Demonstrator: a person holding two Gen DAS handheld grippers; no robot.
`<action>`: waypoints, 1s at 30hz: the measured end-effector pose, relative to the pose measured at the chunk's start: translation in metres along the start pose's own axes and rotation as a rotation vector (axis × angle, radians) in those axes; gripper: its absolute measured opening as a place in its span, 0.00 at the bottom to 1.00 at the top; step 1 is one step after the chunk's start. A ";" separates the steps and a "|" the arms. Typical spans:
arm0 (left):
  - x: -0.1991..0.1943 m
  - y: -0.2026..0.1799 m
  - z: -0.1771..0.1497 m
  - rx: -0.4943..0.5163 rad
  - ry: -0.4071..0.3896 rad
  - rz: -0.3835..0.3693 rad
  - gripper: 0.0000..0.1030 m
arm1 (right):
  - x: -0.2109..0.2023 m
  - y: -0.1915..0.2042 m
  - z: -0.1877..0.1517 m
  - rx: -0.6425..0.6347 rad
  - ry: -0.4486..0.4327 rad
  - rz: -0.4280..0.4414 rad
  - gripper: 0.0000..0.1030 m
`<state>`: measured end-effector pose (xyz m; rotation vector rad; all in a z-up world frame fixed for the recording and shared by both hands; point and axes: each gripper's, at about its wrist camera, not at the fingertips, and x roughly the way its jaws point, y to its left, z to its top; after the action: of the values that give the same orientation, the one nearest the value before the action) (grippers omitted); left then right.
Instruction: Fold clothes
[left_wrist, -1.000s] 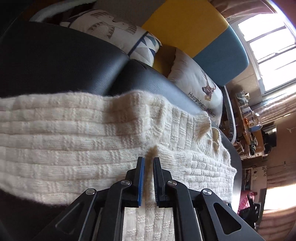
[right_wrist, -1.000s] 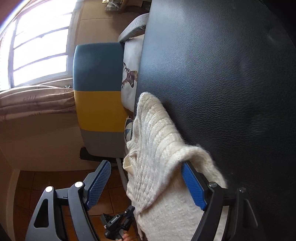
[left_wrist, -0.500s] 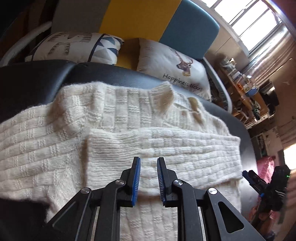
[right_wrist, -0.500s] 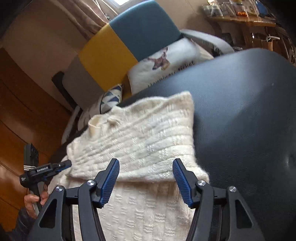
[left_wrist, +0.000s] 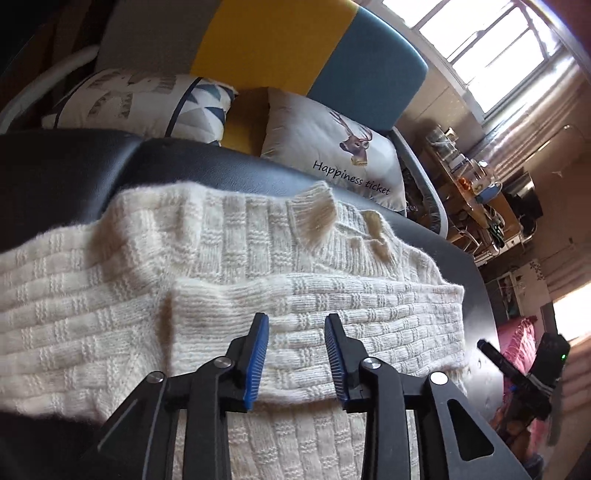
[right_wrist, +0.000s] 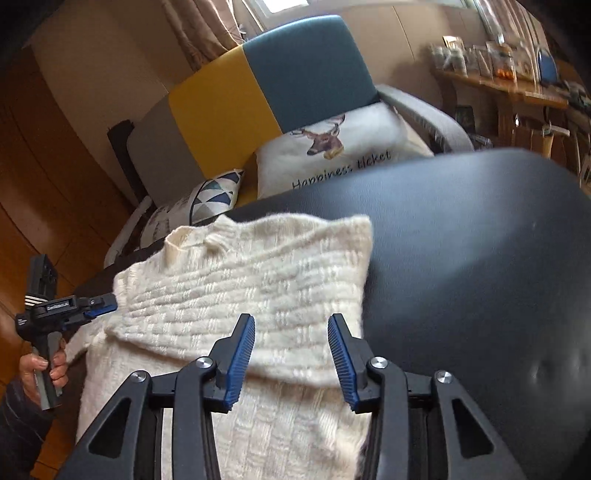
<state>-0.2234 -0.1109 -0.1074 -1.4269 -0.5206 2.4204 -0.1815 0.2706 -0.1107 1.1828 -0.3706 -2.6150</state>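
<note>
Nearest, the left gripper (left_wrist: 296, 360) hangs over the sweater (left_wrist: 229, 295) with its jaws opening; knit shows behind the gap, but the pads do not press on it and nothing is held. The right gripper (right_wrist: 291, 363) stands likewise above the sweater (right_wrist: 240, 295), jaws closing, pads clear of the cloth, empty. In the right view the left gripper (right_wrist: 99, 306) appears at the sweater's left edge, held by a hand (right_wrist: 42, 369).

The sweater lies flat on the black cushion (left_wrist: 229, 166), cream, basket-knit. One panel is laid across the body, its folded edge running left to right just beyond the fingers. The collar (left_wrist: 314, 218) lies at the far side, uncovered. At the left the knit spreads wide and rumpled past the folded panel.

Judgement: one fold is down and released. Left to do: bring in the loose left part and double the body. Roughly mid-task.

Beyond the cushion: two pillows (left_wrist: 332, 147) and a sofa (left_wrist: 295, 48).
</note>
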 end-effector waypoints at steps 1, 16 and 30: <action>0.002 -0.003 0.002 0.017 -0.001 0.003 0.34 | 0.006 0.003 0.008 -0.026 -0.004 -0.032 0.41; 0.024 0.032 -0.015 0.023 -0.020 0.033 0.33 | 0.107 -0.001 0.036 -0.138 0.097 -0.221 0.41; -0.095 0.115 -0.035 -0.385 -0.201 -0.146 0.43 | 0.048 0.055 0.018 -0.024 0.049 -0.044 0.49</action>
<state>-0.1545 -0.2476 -0.1006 -1.2274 -1.1491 2.4469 -0.2190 0.2055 -0.1146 1.2582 -0.3067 -2.6151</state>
